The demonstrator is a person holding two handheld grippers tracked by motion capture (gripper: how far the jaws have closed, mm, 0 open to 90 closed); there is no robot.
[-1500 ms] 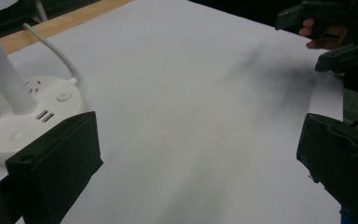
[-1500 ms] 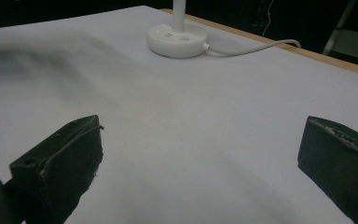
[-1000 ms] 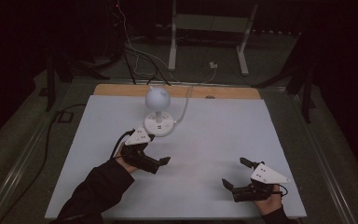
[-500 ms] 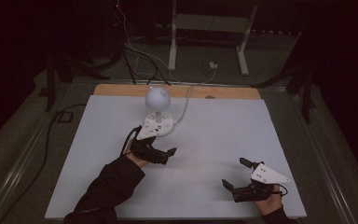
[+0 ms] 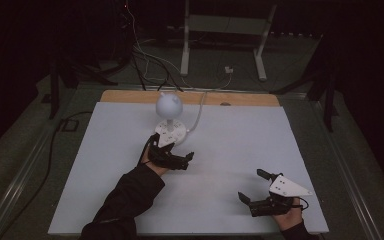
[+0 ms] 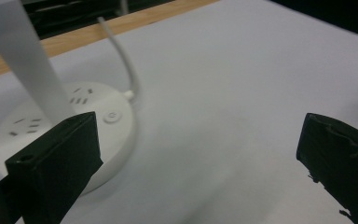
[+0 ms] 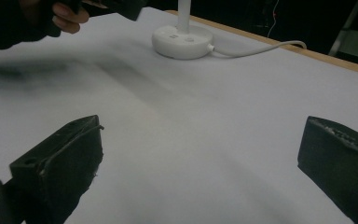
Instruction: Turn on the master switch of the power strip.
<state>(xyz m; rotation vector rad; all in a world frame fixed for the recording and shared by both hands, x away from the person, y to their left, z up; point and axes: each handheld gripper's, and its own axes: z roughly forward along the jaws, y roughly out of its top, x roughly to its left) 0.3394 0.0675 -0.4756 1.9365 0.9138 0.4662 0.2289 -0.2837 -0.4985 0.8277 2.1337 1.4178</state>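
Note:
A small white desk lamp stands at the back middle of the white table (image 5: 230, 150), with a globe head (image 5: 169, 104), a round base (image 5: 172, 133) and a white cord (image 5: 198, 112) running back. My left gripper (image 5: 180, 151) is open right at the near side of the base. In the left gripper view the left jaw overlaps the base (image 6: 98, 107), with the stem (image 6: 23, 56) above and bare table between the jaws (image 6: 200, 158). My right gripper (image 5: 250, 185) rests open near the front right edge; nothing lies between its jaws (image 7: 200, 163).
A wooden strip (image 5: 240, 98) runs along the table's far edge. Behind it are cables and a white stand (image 5: 225, 30) on the dark floor. The right gripper view shows the lamp base (image 7: 182, 41), its cord (image 7: 261, 46) and the other hand (image 7: 65, 18) far off.
My left gripper has moved forward and to the right, up against the lamp base. The right gripper has stayed where it was.

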